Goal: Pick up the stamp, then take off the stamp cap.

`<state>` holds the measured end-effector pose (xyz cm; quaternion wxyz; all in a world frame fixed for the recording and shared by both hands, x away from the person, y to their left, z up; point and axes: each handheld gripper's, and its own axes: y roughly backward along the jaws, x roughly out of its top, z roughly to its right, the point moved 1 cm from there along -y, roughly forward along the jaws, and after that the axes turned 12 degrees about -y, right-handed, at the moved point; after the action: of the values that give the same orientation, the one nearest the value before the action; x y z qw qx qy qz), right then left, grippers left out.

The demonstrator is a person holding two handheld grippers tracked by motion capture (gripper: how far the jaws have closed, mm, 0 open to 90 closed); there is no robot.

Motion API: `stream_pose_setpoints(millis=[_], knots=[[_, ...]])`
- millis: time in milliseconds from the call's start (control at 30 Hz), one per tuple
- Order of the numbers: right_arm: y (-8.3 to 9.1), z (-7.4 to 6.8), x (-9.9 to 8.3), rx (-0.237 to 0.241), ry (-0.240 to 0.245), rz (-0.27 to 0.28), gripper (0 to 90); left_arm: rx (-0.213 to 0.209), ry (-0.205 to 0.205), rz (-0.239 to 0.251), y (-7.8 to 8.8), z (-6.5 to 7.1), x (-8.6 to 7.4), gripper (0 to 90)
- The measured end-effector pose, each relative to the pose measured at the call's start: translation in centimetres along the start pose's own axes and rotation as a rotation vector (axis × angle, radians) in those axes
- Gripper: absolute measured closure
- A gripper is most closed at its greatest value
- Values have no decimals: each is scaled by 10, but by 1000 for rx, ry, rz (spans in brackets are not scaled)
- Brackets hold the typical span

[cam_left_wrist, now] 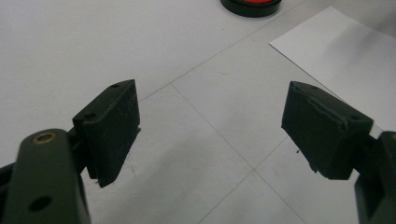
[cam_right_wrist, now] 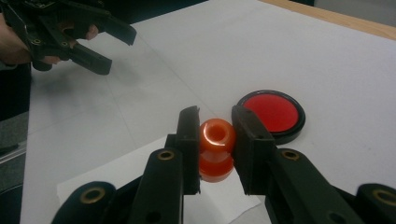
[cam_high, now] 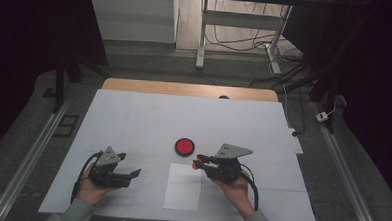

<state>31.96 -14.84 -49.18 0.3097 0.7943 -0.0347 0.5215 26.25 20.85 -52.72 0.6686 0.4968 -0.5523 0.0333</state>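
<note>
Probably a lab: paper-covered table [cam_high: 133,118], floor rails [cam_high: 26,158], trailing cables [cam_high: 237,41].

My two grippers, left [cam_high: 131,173] and right [cam_high: 200,160], were black, each with a grey three-cornered plate, brass rivets, a black cable; my sleeves [cam_high: 77,211] were grey-green.

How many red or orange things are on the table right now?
2. An orange stamp is gripped in the right gripper above the paper sheet; a red ink pad lies just beyond it.
</note>
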Motion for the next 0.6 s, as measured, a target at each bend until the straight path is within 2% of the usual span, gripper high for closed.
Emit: stream_pose_setpoints(millis=[600], knots=[[3,-1,2,0,6,10,729,9,-1,8,1,-1,1,199]])
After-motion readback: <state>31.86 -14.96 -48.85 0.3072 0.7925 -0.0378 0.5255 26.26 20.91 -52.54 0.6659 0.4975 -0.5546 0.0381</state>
